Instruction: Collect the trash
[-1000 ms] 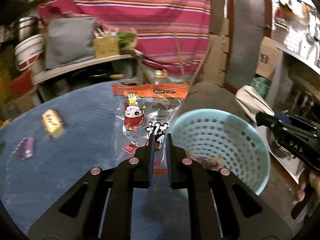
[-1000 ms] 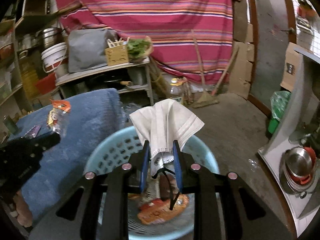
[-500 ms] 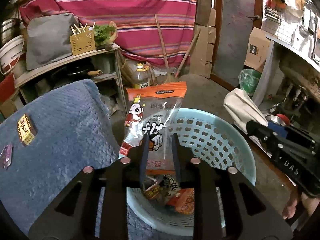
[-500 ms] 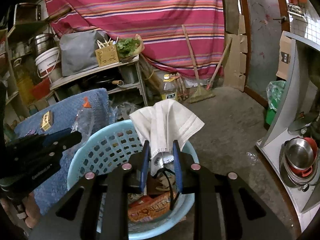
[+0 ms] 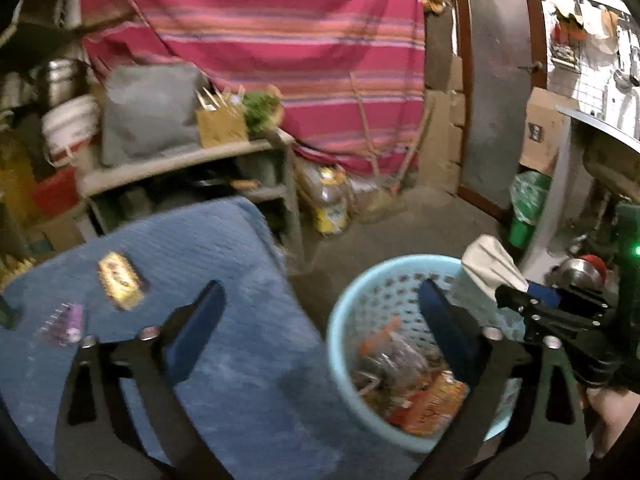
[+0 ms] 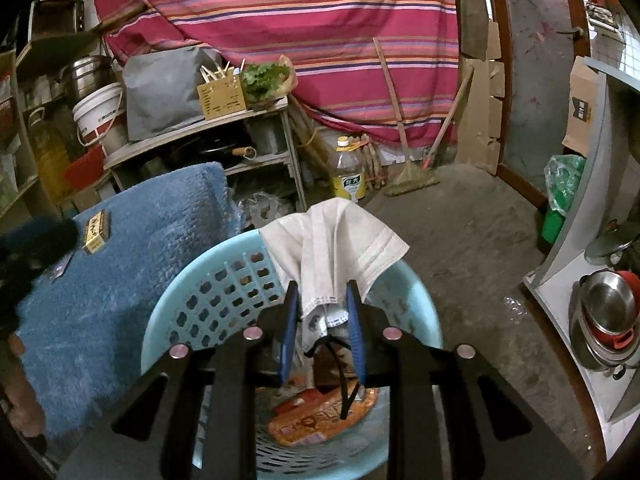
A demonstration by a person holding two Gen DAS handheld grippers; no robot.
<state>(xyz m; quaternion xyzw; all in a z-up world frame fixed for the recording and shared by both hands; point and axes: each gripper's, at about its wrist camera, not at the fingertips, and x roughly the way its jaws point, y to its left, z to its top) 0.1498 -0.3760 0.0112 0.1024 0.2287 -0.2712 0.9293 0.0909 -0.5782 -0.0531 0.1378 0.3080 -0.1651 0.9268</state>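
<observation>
- Light blue perforated basket [image 6: 224, 292] stood on the floor beside the blue-covered table [image 5: 224, 360]; held snack wrappers, among them an orange packet [image 6: 320, 416] and a clear snack bag [image 5: 394, 354] lying on the heap.
- White face mask [image 6: 340, 248] hung above the basket's far rim, pinched between the pads of the right gripper [image 6: 322, 320]; jaws narrow, just eased a little wider, mask between them; black ear loop dangled below.
- Left gripper [image 5: 320, 320] spread fully wide after just opening, nothing between its fingers [image 5: 200, 328]; 1 finger over the table, the other over the basket.
- Left on the table: 1 yellow packet [image 5: 120, 286], 1 purple wrapper [image 5: 64, 322], near each other.
- Beyond: striped red cloth [image 6: 320, 20], shelf with bucket and greens, oil bottle [image 6: 349, 172], broom.
</observation>
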